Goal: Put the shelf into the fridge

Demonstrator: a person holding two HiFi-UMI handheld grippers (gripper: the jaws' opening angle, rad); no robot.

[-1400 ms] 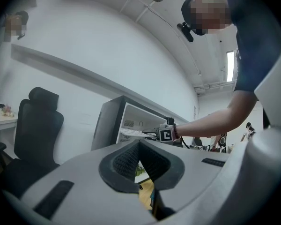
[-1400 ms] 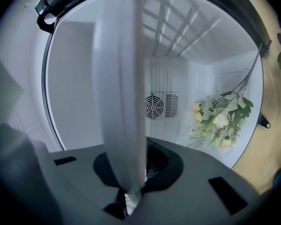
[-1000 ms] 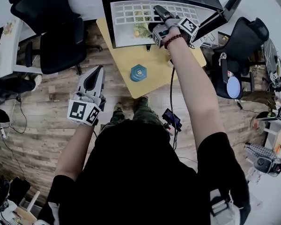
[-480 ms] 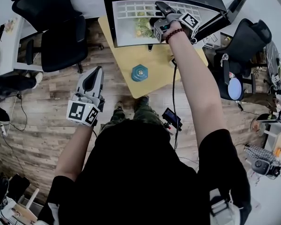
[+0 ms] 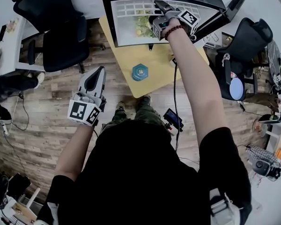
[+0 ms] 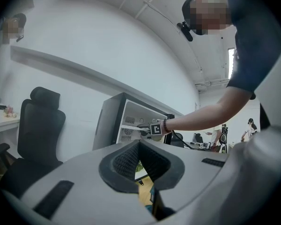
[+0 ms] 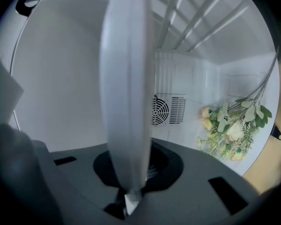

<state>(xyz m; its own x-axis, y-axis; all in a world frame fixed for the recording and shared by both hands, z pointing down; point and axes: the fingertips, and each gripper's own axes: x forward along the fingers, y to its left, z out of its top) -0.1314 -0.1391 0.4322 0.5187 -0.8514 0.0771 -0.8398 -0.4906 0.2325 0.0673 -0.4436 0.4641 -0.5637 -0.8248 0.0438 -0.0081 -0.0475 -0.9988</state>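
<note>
Fridge [image 5: 107, 22] doors are open, and the black fridge stands at the far end of the yellow table [image 5: 126, 62]. The right tool [image 5: 160, 6] reaches into the open front with the arm stretched out. Its jaws are shut tight on the edge of the white shelf [image 5: 131, 7]. The shelf is a flat white grid, and it sits high up inside the fridge, near the top.

In the right gripper view the shelf [image 7: 126, 102] shows from its thin side, like a tall white strip. It runs up from between the jaws of the right tool [image 7: 129, 182]. Behind it is the white back wall with a round fan grille [image 7: 160, 110]. A bunch of flowers [image 7: 234, 125] lies inside the fridge, under the shelf and off to the right. The head view shows the flowers [image 5: 143, 25] too — pale yellow with green leaves.

The left tool [image 5: 100, 70] hangs low over the wood floor [image 5: 37, 121], well apart from the fridge. In the left gripper view, the jaws of the left tool [image 6: 139, 149] are pressed together with nothing between them.

A small blue thing [image 5: 140, 72] sits on the table, near the front. A black chair [image 5: 61, 36] stands to the left of the table.
</note>
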